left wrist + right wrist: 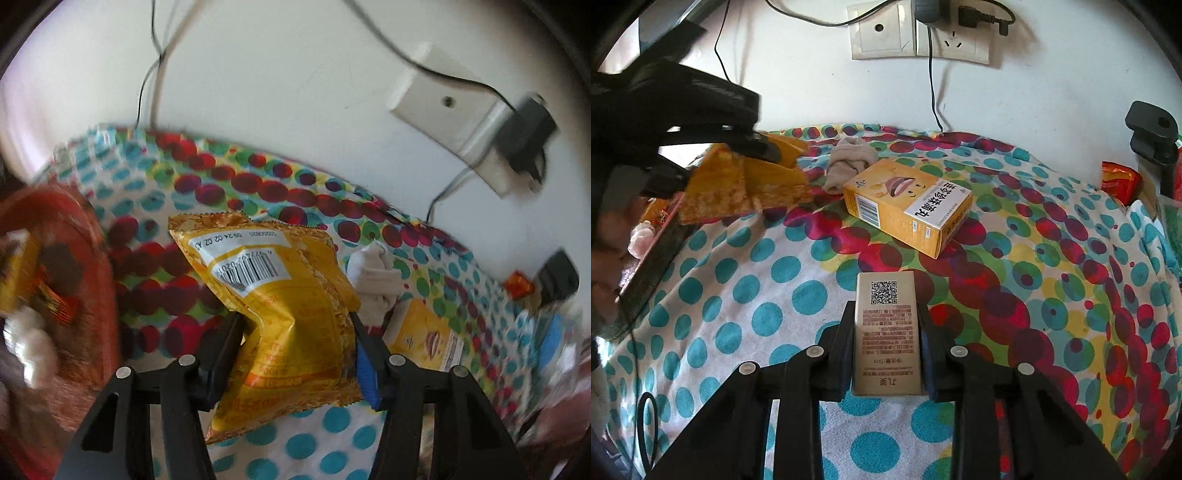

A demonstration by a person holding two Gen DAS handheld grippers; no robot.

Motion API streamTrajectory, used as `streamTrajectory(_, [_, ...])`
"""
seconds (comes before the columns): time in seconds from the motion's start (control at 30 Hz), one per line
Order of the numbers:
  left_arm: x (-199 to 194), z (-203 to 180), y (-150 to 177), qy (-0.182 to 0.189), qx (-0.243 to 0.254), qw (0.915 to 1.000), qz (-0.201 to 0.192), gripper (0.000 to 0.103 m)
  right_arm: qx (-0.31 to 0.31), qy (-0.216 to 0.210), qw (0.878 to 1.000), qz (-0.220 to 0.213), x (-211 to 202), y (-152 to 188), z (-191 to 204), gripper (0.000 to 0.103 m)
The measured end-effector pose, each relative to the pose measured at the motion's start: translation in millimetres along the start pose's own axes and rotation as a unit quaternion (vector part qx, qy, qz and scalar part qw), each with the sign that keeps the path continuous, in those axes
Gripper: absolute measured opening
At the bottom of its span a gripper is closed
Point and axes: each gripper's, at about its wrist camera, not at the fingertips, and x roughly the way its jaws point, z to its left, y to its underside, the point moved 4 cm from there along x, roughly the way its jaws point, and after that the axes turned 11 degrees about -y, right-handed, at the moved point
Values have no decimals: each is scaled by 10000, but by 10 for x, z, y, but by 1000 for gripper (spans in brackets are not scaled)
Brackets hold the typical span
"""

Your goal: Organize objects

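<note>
The left tool (295,325) is clamped on a yellow snack packet (280,295), its fingers pinching the foil near the middle so that it creases and hangs clear of the dotted cloth (306,443); that grip probably lets it be carried sideways toward the orange basket (85,295) at the left, where a few small packets already lie. In the right wrist view the same packet hangs in the air beside that basket's rim. The right tool (886,332) is closed on a slim beige box (886,332) with a QR code, held lengthwise between the fingers and low over the cloth, likely so that it stays steady for carrying. A yellow medicine carton (908,206) lies on its side just beyond it, with a rolled grey sock (849,166) near the wall (1034,92), both seemingly not yet sorted.
</note>
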Motion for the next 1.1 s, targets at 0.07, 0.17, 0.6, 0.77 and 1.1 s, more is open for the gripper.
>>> streamTrajectory(0.07, [-119,-8,66,-97,269,9995,-144,57,-30,38,10000,9,3,-1,4,28])
streamTrajectory(0.17, [-278,-44,162,-207,609,9973,-352,57,-19,32,10000,5,-3,1,-1,28])
streamTrajectory(0.6, [-947,26,517,-549,1506,9807,-1119,57,-83,125,9999,29,-11,-13,9,28])
streamTrajectory(0.77, [-1145,158,590,-665,1617,9756,-1325,57,-99,144,9998,35,-5,-22,27,28])
streamTrajectory(1.1, [-1411,561,641,-905,1610,9698,-1595,57,-258,300,9992,60,-7,-29,47,28])
